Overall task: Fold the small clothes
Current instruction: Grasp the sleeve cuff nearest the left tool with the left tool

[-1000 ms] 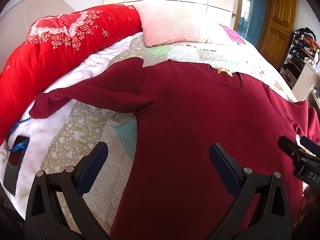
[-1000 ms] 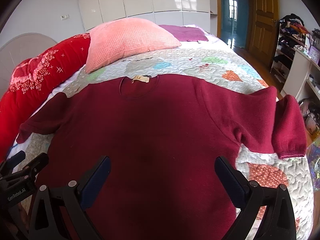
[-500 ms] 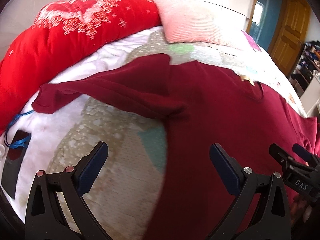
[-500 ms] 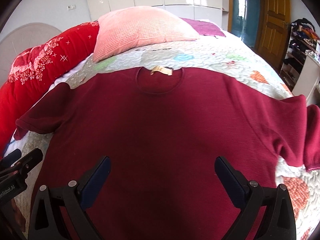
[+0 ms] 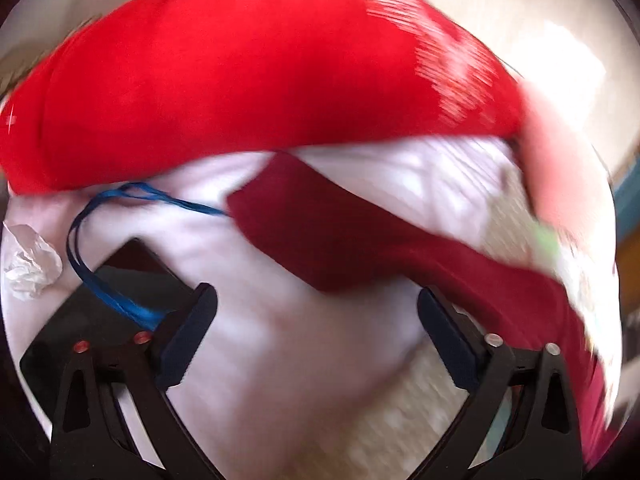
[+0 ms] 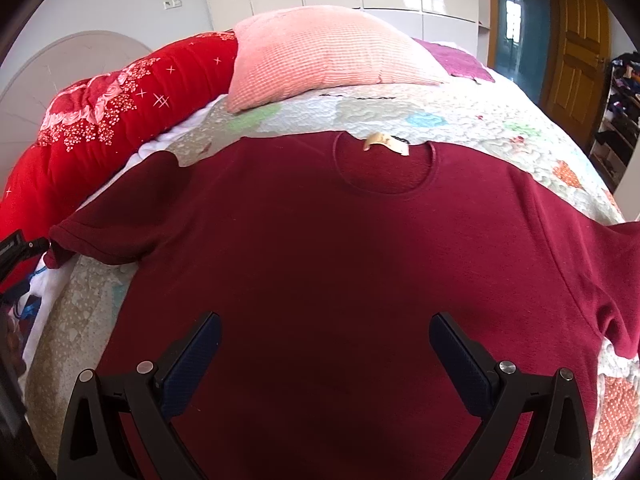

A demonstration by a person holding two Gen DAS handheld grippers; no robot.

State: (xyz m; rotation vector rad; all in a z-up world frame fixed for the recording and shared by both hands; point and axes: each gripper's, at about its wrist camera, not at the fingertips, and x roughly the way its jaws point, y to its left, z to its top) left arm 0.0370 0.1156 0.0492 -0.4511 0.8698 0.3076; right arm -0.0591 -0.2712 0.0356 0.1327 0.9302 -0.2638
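A dark red knit top (image 6: 340,280) lies spread flat on the quilted bed, neck and tan label (image 6: 386,143) at the far side. Its left sleeve (image 5: 320,236) shows in the blurred left wrist view, lying on white bedding. My left gripper (image 5: 316,312) is open and empty, just short of that sleeve's cuff end. It also shows at the left edge of the right wrist view (image 6: 24,246), by the cuff. My right gripper (image 6: 324,344) is open and empty above the lower middle of the top.
A red quilt (image 5: 240,88) runs along the left side of the bed. A black phone (image 5: 100,304) with a blue cord (image 5: 84,276) and a crumpled tissue (image 5: 30,260) lie by the left gripper. A pink pillow (image 6: 320,52) lies beyond the top.
My left gripper has swung left from the top's body to the left sleeve's cuff, fast enough to blur. My right gripper has shifted toward the middle of the top.
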